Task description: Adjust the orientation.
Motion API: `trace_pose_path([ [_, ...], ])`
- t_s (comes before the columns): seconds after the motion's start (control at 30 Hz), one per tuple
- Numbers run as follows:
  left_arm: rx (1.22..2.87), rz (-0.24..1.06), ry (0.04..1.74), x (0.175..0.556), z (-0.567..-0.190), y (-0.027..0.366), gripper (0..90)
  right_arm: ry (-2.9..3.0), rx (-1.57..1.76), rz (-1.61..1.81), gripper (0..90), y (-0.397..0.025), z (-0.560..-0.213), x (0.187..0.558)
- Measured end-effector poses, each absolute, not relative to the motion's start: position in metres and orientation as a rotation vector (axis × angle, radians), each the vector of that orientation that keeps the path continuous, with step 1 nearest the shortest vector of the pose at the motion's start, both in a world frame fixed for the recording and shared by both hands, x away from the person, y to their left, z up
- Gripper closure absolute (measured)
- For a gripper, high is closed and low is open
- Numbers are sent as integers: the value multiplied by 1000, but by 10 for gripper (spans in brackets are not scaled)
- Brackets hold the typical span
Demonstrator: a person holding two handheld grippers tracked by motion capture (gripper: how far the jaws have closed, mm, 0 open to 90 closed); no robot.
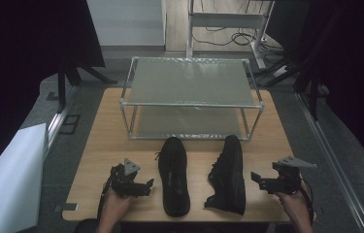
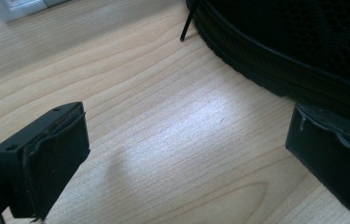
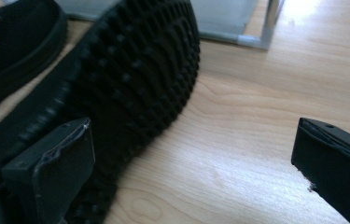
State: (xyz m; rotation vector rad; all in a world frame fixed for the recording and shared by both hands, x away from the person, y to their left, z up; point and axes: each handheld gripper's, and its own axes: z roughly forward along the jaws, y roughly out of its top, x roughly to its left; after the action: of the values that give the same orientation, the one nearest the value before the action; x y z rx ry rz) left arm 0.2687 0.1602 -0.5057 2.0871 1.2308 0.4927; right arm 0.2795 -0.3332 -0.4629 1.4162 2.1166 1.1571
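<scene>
Near the desk's (image 1: 102, 126) front edge, the left gripper (image 1: 146, 186) rests with its jaws apart, holding nothing, just beside the upright shoe (image 1: 173, 175). The tipped shoe (image 1: 229, 174) lies on its side; the right gripper (image 1: 257, 179) waits beside it, jaws spread wide, empty.

Setting: a laboratory-type recording station. Indicators: a light wooden table (image 1: 107, 141) carrying a two-tier metal-framed rack (image 1: 191, 99), black curtains (image 1: 19, 53) enclosing both sides, loose cables (image 1: 228, 36) on the floor behind, and aluminium-profile framing (image 1: 225, 22) at the rear.
</scene>
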Motion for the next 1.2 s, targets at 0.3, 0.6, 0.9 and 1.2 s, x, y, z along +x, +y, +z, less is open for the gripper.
trace_pose_path([
  [0.3,2076,471,1237,269,-507,161,0,2173,1384,1183,0,-318,-449,281],
  [0.6,2093,469,1239,270,-508,161,0,2201,1345,1137,0,-294,-442,289],
  [0.9,2116,464,1242,270,-510,159,0,2150,1408,1130,0,-291,-451,297],
  [1.2,2120,465,1244,270,-510,159,0,2139,1416,1083,35,-300,-446,291],
])
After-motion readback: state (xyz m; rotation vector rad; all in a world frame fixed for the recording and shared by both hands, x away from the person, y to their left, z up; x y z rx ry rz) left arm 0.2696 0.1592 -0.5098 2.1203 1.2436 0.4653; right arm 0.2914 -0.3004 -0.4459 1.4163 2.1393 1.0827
